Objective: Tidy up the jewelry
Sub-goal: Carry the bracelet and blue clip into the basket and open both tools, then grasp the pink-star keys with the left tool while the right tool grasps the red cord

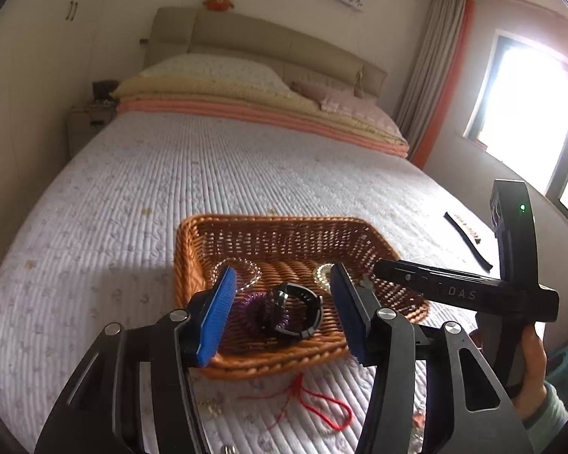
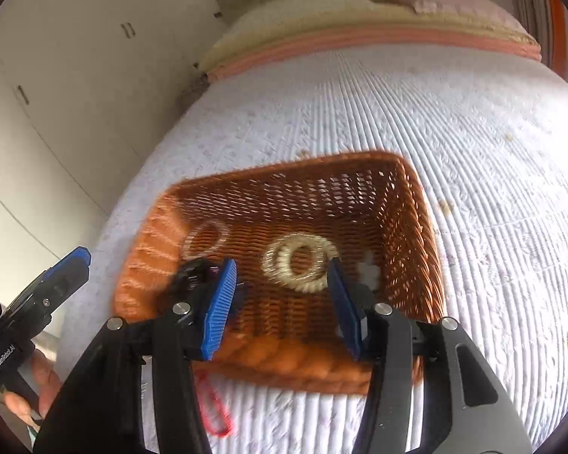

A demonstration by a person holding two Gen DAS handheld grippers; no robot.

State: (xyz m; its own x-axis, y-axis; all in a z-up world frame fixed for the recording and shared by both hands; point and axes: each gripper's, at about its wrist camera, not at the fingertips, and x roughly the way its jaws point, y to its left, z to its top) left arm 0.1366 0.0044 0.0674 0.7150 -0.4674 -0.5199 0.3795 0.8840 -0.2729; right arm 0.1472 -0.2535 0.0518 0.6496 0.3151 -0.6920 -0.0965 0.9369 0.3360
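A brown wicker basket [image 1: 193, 265] sits on the bed and also shows in the right wrist view [image 2: 409, 219]. In it lie a black watch [image 1: 303, 302], a purple coil hair tie [image 1: 253, 308], a clear bead bracelet [image 1: 246, 268] and a pale pearl bracelet [image 2: 303, 261]. A red cord [image 1: 322, 408] lies on the quilt in front of the basket. My left gripper [image 1: 284, 314] is open and empty above the basket's near side. My right gripper [image 2: 280, 302] is open and empty over the basket, and shows from the side in the left wrist view [image 1: 375, 266].
A white quilted bedspread [image 1: 170, 174] covers the bed, with folded blankets and pillows [image 1: 246, 87] at the head. A black strap [image 1: 467, 240] lies on the quilt at the right. A window [image 1: 526, 113] is at the right, wardrobes [image 2: 56, 94] at the left.
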